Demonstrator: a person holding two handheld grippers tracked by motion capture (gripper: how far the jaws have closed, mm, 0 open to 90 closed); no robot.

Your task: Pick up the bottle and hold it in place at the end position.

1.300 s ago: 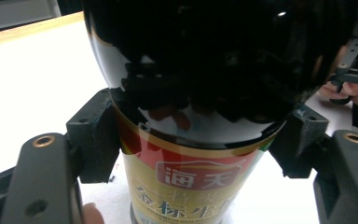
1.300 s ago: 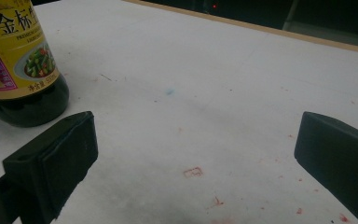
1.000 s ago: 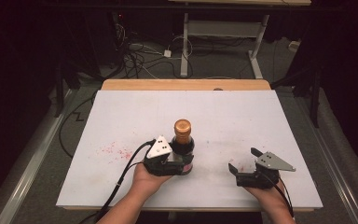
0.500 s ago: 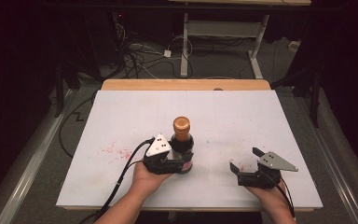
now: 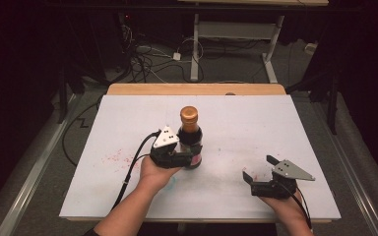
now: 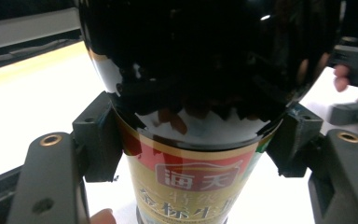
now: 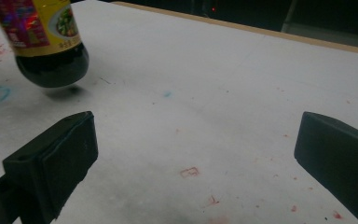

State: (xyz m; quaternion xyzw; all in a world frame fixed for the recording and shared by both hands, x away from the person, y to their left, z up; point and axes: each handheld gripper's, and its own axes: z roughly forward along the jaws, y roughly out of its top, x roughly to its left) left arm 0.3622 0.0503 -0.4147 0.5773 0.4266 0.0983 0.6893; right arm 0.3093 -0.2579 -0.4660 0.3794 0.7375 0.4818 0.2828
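A dark sauce bottle (image 5: 191, 140) with a copper-coloured cap (image 5: 188, 114) stands upright at the middle of the white table (image 5: 256, 123). My left gripper (image 5: 193, 160) is shut on its lower body. In the left gripper view the two jaws press the bottle (image 6: 191, 70) from both sides, just above its red and gold label (image 6: 193, 186). My right gripper (image 5: 258, 168) is open near the front right edge, with nothing between its jaws. In the right gripper view the bottle (image 7: 51, 51) is at the upper left, its rounded base slightly above its shadow.
Red marks (image 5: 115, 157) stain the table to the left of the bottle, and small red specks (image 7: 191, 171) lie under my right gripper. A wooden strip (image 5: 197, 89) runs along the table's far edge. Cables (image 5: 147, 59) and a desk frame (image 5: 236, 34) are on the floor beyond.
My left gripper and the bottle have risen, so the cap now sits higher in the high view. My right gripper has drifted a little to the right and toward the front edge.
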